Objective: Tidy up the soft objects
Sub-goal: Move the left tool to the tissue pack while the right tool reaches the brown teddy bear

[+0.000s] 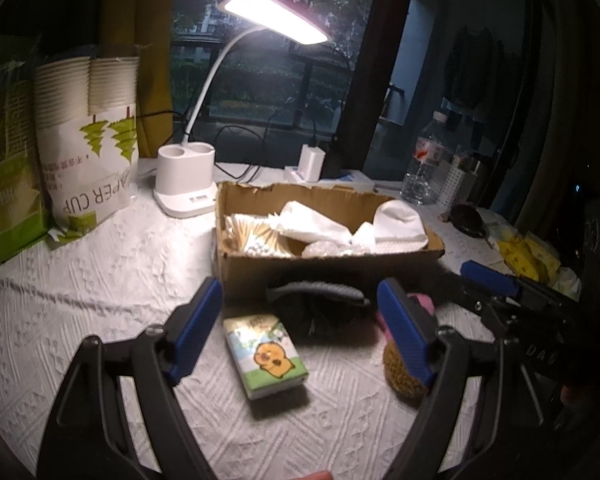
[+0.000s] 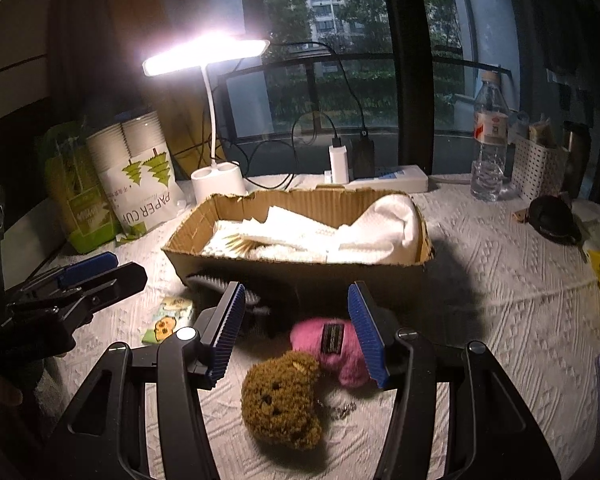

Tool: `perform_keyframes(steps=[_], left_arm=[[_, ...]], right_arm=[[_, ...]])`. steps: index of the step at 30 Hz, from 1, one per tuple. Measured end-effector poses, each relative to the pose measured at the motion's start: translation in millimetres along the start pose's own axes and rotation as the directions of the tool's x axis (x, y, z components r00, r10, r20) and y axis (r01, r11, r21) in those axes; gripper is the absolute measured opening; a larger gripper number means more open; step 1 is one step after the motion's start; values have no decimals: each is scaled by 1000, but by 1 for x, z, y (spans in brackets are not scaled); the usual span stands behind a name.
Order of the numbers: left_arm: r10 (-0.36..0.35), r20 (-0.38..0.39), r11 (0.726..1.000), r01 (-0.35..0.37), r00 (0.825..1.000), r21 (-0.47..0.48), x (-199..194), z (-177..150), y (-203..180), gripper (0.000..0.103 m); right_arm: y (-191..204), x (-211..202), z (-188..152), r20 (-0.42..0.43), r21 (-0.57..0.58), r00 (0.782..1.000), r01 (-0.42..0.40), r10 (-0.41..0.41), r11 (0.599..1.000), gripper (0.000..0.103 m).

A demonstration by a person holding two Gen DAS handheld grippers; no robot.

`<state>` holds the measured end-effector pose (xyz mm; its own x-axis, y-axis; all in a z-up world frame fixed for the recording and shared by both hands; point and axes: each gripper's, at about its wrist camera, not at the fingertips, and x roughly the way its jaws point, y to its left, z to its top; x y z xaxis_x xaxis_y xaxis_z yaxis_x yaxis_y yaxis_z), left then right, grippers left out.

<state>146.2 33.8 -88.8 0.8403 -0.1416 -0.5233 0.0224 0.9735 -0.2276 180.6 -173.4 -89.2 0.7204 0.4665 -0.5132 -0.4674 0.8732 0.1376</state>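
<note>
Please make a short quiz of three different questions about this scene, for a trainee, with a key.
1. True or false: the left gripper is shut on the small tissue pack with a yellow cartoon animal.
2. Which lies nearest the right gripper: A) clear plastic water bottle, B) brown plush bear head, C) white desk lamp?
3. Fill in: white cloths lie in the open ___ box.

Key: 1 false; 2 B; 3 cardboard.
</note>
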Motion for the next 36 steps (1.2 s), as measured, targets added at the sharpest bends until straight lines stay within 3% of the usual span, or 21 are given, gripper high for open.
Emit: perform_keyframes(steps=[8,26,36], left_arm=[[-6,-24,1000,6,1000,-4,0,-16,-2,81],[23,-96,999,-27,995,-34,11,-39,10,81],[57,-184,997,-65,981,-39,32,-42,14,81]], right_arm=[[-1,-1,-18,-34,9,999,7,-7,1000,57],[8,28,-47,-197,-12,980,-4,2,1000,57],[9,41,-51,-271,-20,962,-27,21,999,57]])
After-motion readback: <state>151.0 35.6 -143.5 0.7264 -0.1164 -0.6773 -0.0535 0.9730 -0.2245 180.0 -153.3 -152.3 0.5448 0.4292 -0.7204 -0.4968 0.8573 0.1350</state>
